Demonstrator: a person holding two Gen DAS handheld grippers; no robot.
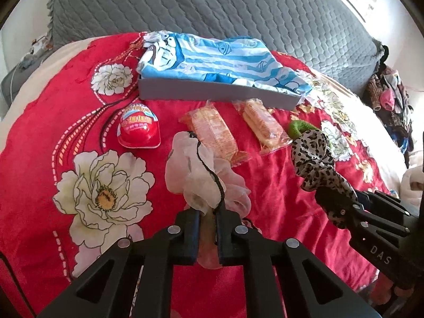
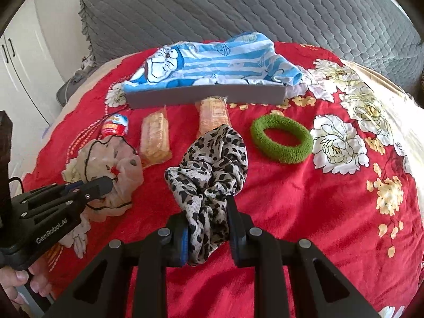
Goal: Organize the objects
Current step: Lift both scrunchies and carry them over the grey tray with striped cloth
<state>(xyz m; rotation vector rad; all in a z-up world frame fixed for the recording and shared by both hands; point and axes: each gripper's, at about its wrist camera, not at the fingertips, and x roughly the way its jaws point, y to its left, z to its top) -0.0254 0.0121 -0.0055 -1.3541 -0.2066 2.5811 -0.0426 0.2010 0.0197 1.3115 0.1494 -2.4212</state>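
Note:
My left gripper (image 1: 208,212) is shut on a pale pink sheer scrunchie (image 1: 196,175) with a black cord; the scrunchie also shows in the right wrist view (image 2: 116,159). My right gripper (image 2: 208,206) is shut on a leopard-print scrunchie (image 2: 212,164), which also shows in the left wrist view (image 1: 315,159). A green terry hair ring (image 2: 281,139) lies on the red blanket to its right. Two wrapped biscuit packs (image 1: 212,132) (image 1: 262,124) and a red egg-shaped toy (image 1: 139,129) lie before a grey box (image 1: 212,94) holding a blue striped cloth (image 1: 212,58).
The bed carries a red floral blanket (image 1: 53,137). A grey quilted pillow (image 1: 212,8) lies behind the box. A pile of clothes (image 1: 392,100) sits at the right. White cupboard doors (image 2: 16,61) stand at the left.

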